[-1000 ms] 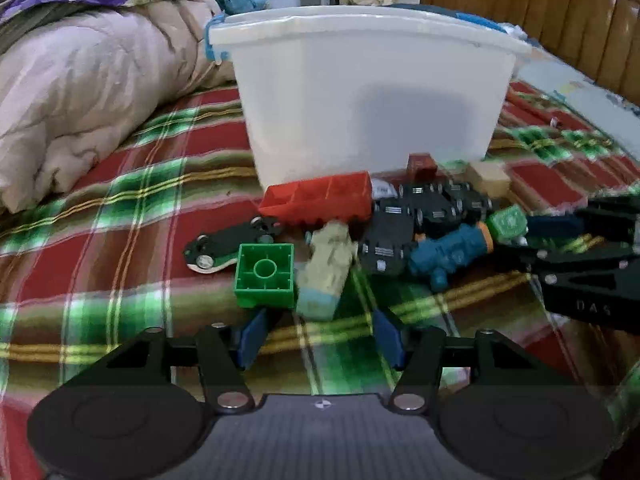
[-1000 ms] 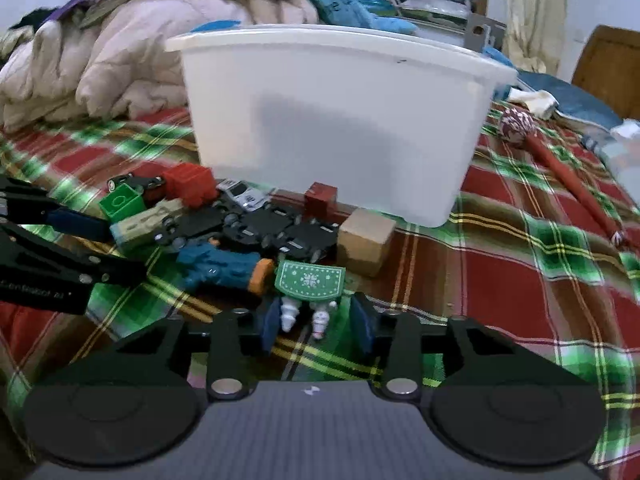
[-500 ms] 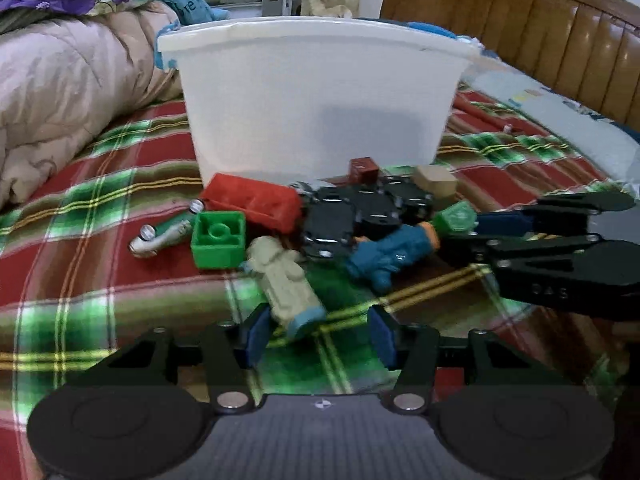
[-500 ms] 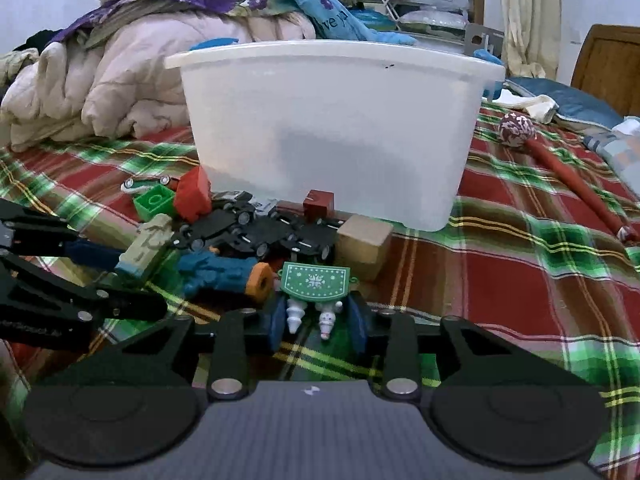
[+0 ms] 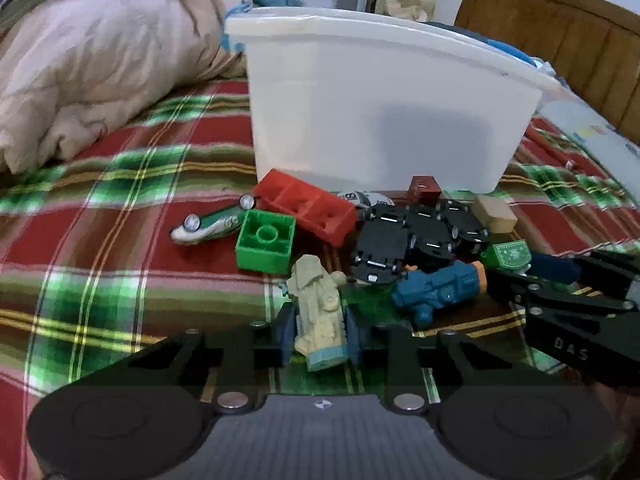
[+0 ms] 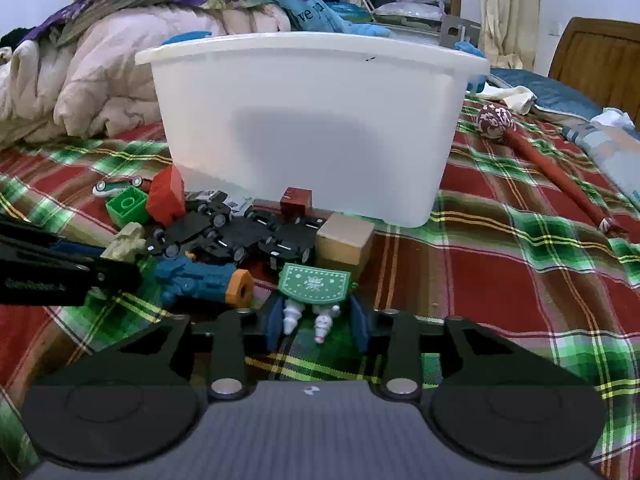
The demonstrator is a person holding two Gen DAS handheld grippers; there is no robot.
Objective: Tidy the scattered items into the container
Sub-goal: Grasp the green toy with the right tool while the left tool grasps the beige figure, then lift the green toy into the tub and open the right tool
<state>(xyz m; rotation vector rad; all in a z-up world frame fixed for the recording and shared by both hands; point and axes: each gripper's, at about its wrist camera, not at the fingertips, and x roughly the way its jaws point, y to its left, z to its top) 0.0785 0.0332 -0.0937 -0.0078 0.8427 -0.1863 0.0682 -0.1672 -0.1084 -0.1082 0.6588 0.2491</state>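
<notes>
A white plastic tub stands on the plaid bedspread with toys piled in front of it. My left gripper is closing, and its blue pads lie against both sides of a beige figure lying on the spread. My right gripper is shut on a green patterned toy with small white pieces under it. In the left wrist view the right gripper reaches in from the right. The right wrist view has the left gripper at its left edge.
Loose in the pile are a red brick, a green brick, a green-white toy car, black wheeled pieces, a blue toy, a wooden cube and a dark red cube. A quilt lies left, a red stick right.
My left gripper has come in around the beige figure and its jaws have narrowed onto it. My right gripper has stayed in place on the green toy.
</notes>
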